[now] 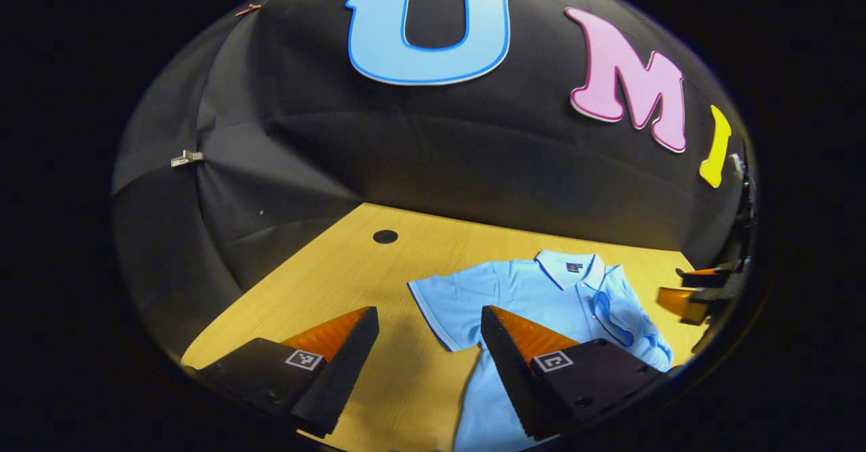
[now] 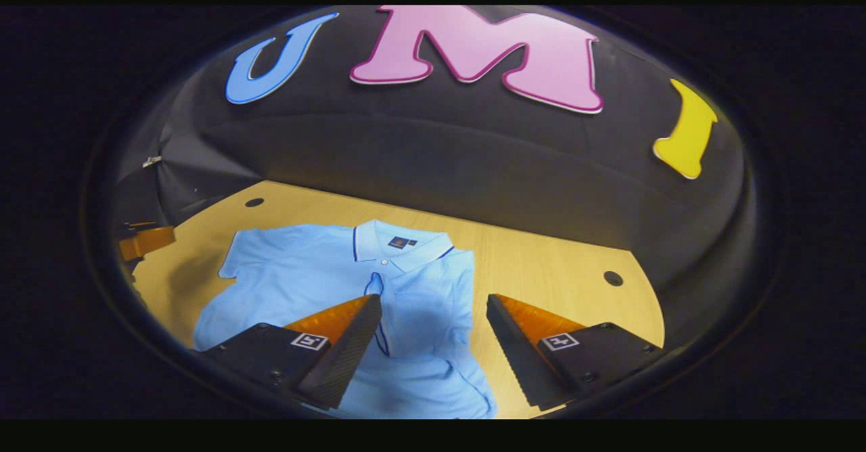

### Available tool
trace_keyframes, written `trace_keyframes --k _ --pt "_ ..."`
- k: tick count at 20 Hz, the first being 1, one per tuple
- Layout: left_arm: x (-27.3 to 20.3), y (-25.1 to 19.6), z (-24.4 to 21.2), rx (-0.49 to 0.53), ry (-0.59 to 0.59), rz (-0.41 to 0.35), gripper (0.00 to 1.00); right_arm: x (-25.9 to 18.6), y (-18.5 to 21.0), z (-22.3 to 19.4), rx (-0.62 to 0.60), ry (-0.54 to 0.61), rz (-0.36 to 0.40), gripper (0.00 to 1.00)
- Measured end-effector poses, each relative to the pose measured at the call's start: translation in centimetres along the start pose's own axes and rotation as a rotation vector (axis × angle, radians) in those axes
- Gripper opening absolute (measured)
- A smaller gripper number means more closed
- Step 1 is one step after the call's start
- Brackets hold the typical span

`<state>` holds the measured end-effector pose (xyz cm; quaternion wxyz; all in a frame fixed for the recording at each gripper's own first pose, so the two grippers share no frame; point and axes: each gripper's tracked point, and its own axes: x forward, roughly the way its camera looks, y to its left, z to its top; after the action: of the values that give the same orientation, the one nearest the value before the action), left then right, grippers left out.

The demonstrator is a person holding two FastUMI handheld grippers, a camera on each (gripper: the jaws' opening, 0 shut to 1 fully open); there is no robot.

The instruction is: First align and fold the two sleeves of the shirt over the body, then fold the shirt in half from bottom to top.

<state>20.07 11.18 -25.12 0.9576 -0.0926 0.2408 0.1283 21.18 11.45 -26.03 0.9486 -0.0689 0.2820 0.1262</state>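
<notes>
A light blue polo shirt (image 1: 541, 296) lies flat on the wooden table (image 1: 338, 283), collar toward the back wall. In the left gripper view one sleeve (image 1: 440, 303) is spread out to the side, and the other sleeve (image 1: 626, 320) lies folded over the body. My left gripper (image 1: 428, 311) hovers open above the spread sleeve and holds nothing. In the right gripper view the shirt (image 2: 291, 283) shows the folded sleeve (image 2: 419, 317) lying on the chest. My right gripper (image 2: 434, 298) is open over that side with nothing between its fingers.
The table has round cable holes (image 1: 385, 236) (image 2: 613, 278) near its back edge. The right gripper (image 1: 683, 288) appears at the far right of the left gripper view. The left gripper (image 2: 139, 232) appears at the left edge of the right gripper view. Black cloth walls close in the table.
</notes>
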Motion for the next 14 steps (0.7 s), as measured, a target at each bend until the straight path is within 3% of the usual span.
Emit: trace_keyframes --k 9,14 --pt "12.8 1.3 -2.2 -0.032 0.103 -0.019 0.97 -5.5 -0.6 -3.0 0.038 0.030 0.009 0.97" --pt "17.2 0.9 -3.1 0.101 0.153 -0.032 0.97 -6.5 -1.3 -4.8 0.004 0.047 0.009 0.98"
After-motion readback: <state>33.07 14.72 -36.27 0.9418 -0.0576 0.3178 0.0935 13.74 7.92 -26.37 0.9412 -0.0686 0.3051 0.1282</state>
